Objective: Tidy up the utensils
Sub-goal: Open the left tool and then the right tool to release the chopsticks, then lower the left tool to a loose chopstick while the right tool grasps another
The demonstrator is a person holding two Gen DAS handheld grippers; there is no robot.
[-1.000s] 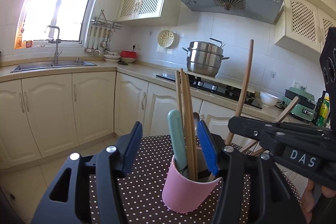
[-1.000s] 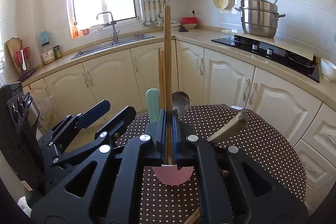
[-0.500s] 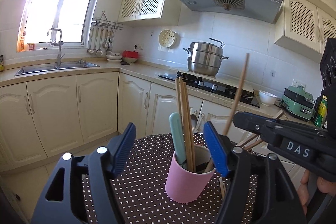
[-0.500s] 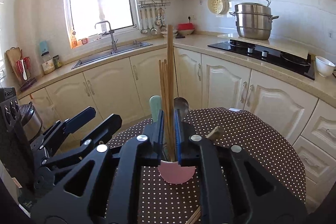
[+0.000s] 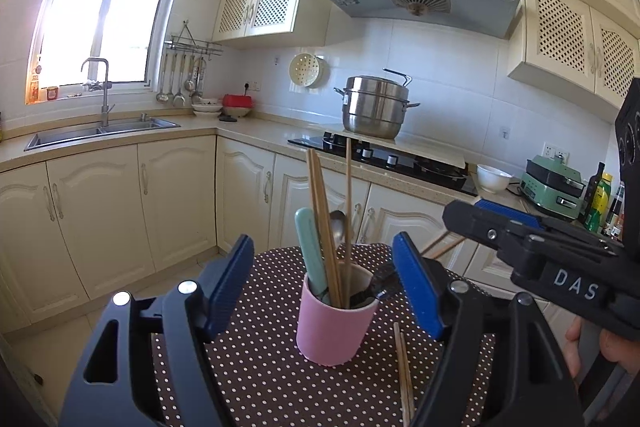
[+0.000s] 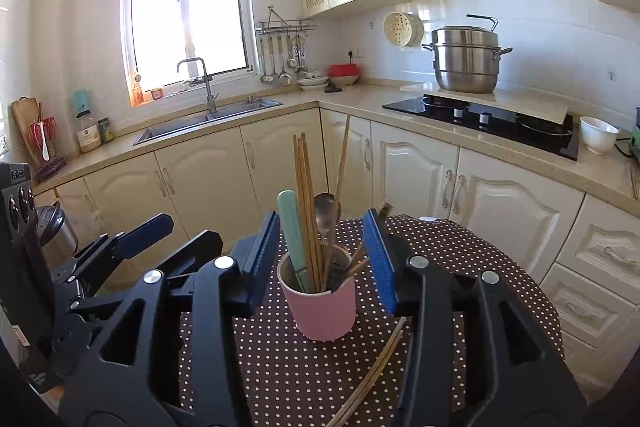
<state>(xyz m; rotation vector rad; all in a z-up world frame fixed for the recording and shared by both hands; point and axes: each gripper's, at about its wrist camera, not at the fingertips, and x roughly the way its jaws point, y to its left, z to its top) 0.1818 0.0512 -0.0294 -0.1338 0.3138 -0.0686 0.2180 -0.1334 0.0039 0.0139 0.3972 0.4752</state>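
A round table [image 6: 460, 247] covered in a brown cloth with white polka dots carries a pink cup [image 6: 322, 309], which stands upright near its middle and holds utensils on end. Just beside the cup, on its near right side, a pair of wooden chopsticks [image 6: 372, 377] lies flat on the cloth, running from close to the cup's base toward the table's near edge.

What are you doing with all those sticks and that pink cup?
A person holds a gripper in each hand and is tidying utensils into the pink cup on the dotted table. Chopsticks, a spoon and a mint-green handle stand in it. The right gripper is opening with nothing pinched; the left gripper is opening too, empty. More chopsticks lie on the table.
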